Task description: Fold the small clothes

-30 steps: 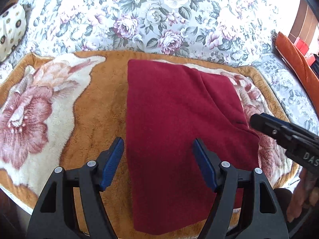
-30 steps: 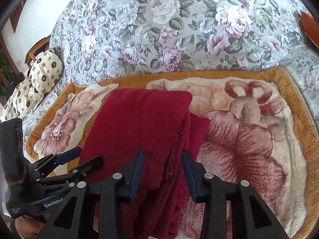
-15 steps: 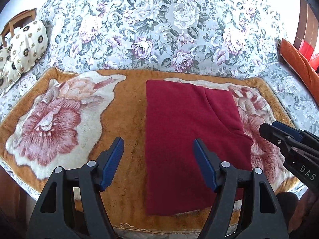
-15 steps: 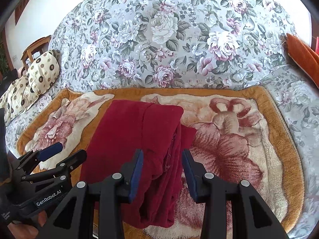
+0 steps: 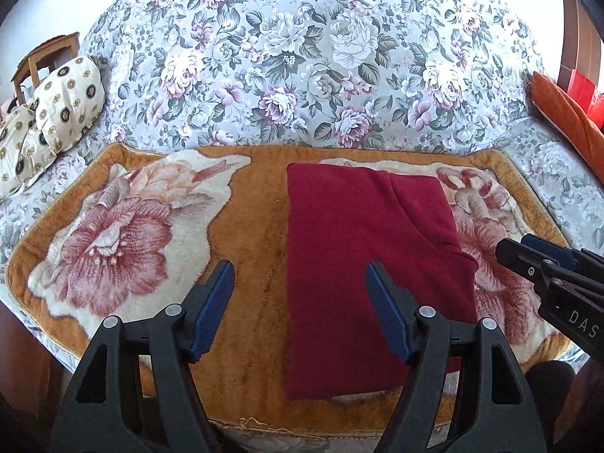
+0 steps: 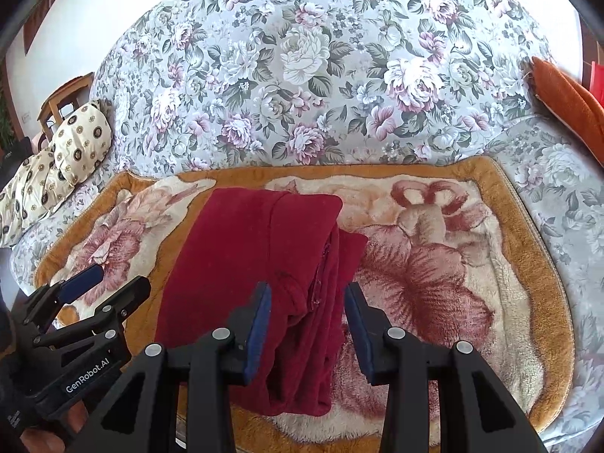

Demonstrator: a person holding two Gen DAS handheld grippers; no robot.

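Maroon folded garment (image 5: 362, 264) lies lengthwise on the plush blanket (image 5: 249, 249), directly under the right gripper (image 6: 307, 324), nearer than the left gripper (image 5: 300, 304); both jaws apart, empty.

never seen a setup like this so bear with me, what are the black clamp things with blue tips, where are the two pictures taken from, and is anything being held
The black clamps are hand-held grippers: a person carries one in each hand, and each has a wide-angle camera looking along its two blue-padded fingers. One picture comes from the left gripper, the other from the right gripper; each view also catches the other gripper at its edge. On a sofa with a floral cover lies an orange plush blanket with big flower prints, and on it a dark red garment, already folded into a rough rectangle. Nothing is held: both grippers hover above it with their jaws apart.
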